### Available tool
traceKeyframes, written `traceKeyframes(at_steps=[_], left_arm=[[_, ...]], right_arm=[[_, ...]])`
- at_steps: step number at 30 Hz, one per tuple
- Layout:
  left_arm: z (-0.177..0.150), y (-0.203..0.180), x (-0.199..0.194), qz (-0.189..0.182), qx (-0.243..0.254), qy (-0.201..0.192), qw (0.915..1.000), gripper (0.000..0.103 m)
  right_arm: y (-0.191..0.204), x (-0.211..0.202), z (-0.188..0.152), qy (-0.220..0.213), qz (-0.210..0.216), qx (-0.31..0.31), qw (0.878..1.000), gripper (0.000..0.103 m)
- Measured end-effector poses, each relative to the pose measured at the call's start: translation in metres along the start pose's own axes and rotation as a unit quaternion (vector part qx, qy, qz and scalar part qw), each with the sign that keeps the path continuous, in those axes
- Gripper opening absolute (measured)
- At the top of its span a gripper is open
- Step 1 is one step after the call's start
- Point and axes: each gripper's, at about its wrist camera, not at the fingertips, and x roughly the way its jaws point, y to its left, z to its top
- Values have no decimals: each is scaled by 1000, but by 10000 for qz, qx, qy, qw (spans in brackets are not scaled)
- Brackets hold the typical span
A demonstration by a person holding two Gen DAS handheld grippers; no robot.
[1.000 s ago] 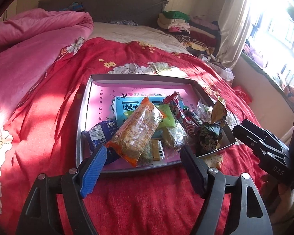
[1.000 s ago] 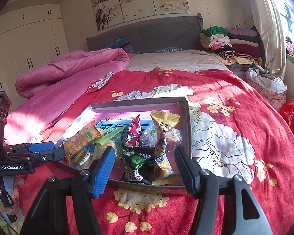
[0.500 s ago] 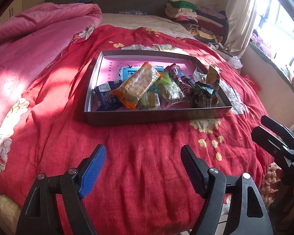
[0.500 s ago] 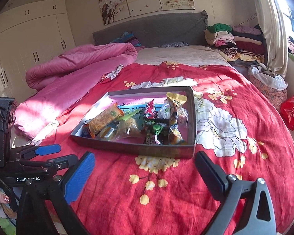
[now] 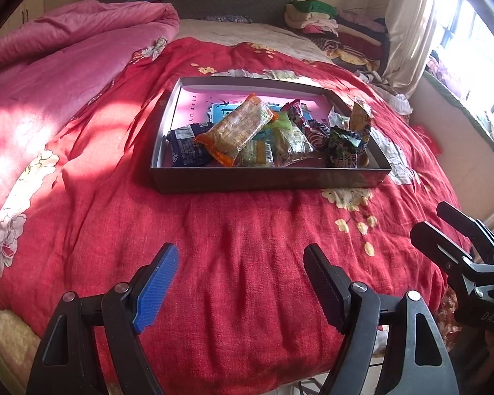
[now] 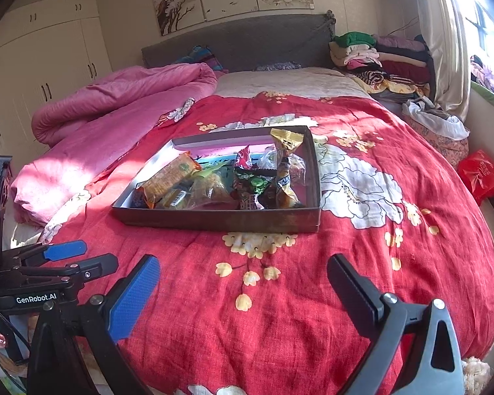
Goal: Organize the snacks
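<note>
A shallow dark box (image 5: 266, 179) with a pink inside sits on the red floral bedspread; it also shows in the right wrist view (image 6: 214, 219). Several snack packets lie heaped in it: an orange packet (image 5: 237, 130), a dark blue one (image 5: 184, 146), a green-black one (image 5: 344, 144) and a gold one (image 6: 285, 141). My left gripper (image 5: 240, 263) is open and empty, well short of the box near the bed's foot. My right gripper (image 6: 243, 273) is open and empty, also back from the box. Each gripper shows at the edge of the other's view.
A rumpled pink quilt (image 6: 115, 98) lies along the bed's left side. Folded clothes (image 6: 378, 56) are stacked at the headboard's right. A red bag (image 6: 480, 172) lies on the floor at right. White wardrobes (image 6: 42, 65) stand at left. A window is at right.
Both grippers have pulled back from the box toward the bed's foot, and the box now sits farther off. The right gripper's jaws have opened wider. The snacks have not moved.
</note>
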Motion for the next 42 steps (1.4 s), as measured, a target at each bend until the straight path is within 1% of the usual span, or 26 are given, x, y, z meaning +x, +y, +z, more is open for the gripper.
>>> traceKeyframes(at_steps=[18, 31, 37, 42], left_arm=[[2, 1, -5, 44, 9, -99, 9999, 79], [2, 1, -5, 56, 8, -65, 10000, 79], [3, 0, -6, 155, 58, -139, 9998, 79], [2, -1, -4, 196, 107, -78, 9997, 79]], right_arm=[[4, 2, -1, -17, -28, -104, 9999, 102], [2, 1, -1, -13, -29, -89, 10000, 102], [1, 0, -1, -19, -65, -96, 9999, 102], [0, 0, -1, -21, -85, -104, 9999, 102]])
